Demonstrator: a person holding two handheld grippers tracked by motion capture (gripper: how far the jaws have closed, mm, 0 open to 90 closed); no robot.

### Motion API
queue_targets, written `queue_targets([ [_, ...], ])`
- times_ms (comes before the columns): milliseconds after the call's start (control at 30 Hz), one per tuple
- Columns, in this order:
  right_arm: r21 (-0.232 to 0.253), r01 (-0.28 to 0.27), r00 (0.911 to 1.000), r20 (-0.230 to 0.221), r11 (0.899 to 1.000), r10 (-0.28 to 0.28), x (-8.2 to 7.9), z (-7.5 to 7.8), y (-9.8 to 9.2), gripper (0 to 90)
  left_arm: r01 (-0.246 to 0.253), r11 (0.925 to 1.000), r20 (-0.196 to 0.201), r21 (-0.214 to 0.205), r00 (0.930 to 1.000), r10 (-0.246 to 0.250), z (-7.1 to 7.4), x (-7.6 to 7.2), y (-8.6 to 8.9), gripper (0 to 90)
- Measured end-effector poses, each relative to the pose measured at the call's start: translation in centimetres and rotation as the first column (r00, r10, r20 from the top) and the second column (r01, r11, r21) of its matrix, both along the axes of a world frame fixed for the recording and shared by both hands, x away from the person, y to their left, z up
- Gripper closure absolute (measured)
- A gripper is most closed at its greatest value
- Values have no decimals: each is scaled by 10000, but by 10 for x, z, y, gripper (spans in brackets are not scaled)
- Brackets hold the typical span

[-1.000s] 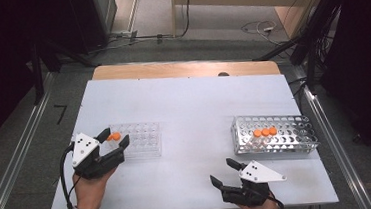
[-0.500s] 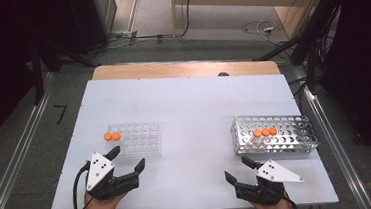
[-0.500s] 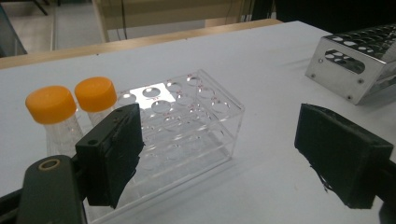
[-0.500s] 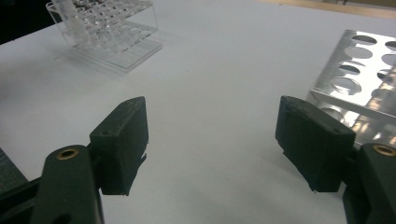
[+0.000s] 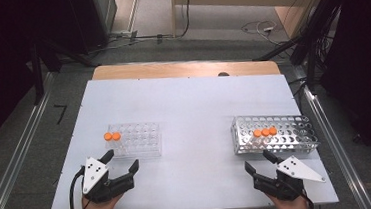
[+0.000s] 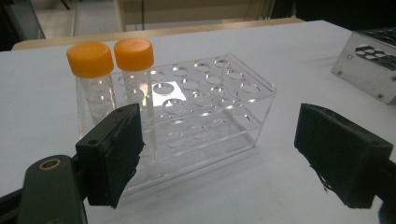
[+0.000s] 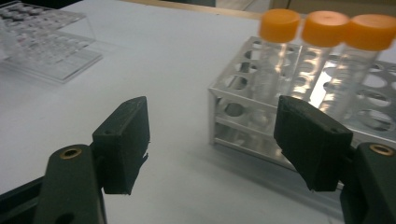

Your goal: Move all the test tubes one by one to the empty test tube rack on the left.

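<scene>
A clear plastic rack [image 5: 138,139] [image 6: 219,100] stands left of centre with two orange-capped tubes [image 5: 112,136] [image 6: 109,58] upright at its left end. My left gripper [image 5: 122,159] [image 6: 219,140] sits just in front of it, open; its jaws have just been opening and nothing is between them. A metal rack [image 5: 289,137] [image 7: 233,100] on the right holds three orange-capped tubes [image 5: 265,132] [image 7: 322,25] in a row. In front of that rack and slightly to its left, my right gripper [image 5: 257,160] [image 7: 215,128] is open and empty.
The racks stand on a white table [image 5: 194,109] with a wooden strip along its far edge. Both hands are close to the table's front edge. Wide bare tabletop lies between the two racks. Metal rails run along both sides of the table.
My left gripper has pulled back from the tubes in the clear rack toward the front edge, with its jaws wider. My right gripper has slid to the right along the front edge.
</scene>
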State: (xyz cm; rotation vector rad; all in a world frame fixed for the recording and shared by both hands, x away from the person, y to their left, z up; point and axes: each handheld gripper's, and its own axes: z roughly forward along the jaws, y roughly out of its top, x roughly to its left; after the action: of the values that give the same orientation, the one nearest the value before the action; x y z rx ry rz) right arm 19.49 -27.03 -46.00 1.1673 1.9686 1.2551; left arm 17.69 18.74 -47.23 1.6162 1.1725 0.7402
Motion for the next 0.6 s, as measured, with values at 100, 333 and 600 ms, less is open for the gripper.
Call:
queue_targets([
  [100, 43, 329, 9994, 40, 9994, -329, 4, 0, -7, 260, 49, 9999, -48, 94, 10000, -48, -1, 1, -1, 156],
  [333, 79, 1052, 9944, -75, 9944, -1051, 13, -4, -23, 262, 18, 10000, -58, 98, 10000, -18, -3, 2, 0, 157],
  [600, 207, 1537, 9880, -168, 9879, -1534, 26, -4, -29, 276, 108, 9998, -109, 160, 9999, -106, -4, 2, -2, 161],
])
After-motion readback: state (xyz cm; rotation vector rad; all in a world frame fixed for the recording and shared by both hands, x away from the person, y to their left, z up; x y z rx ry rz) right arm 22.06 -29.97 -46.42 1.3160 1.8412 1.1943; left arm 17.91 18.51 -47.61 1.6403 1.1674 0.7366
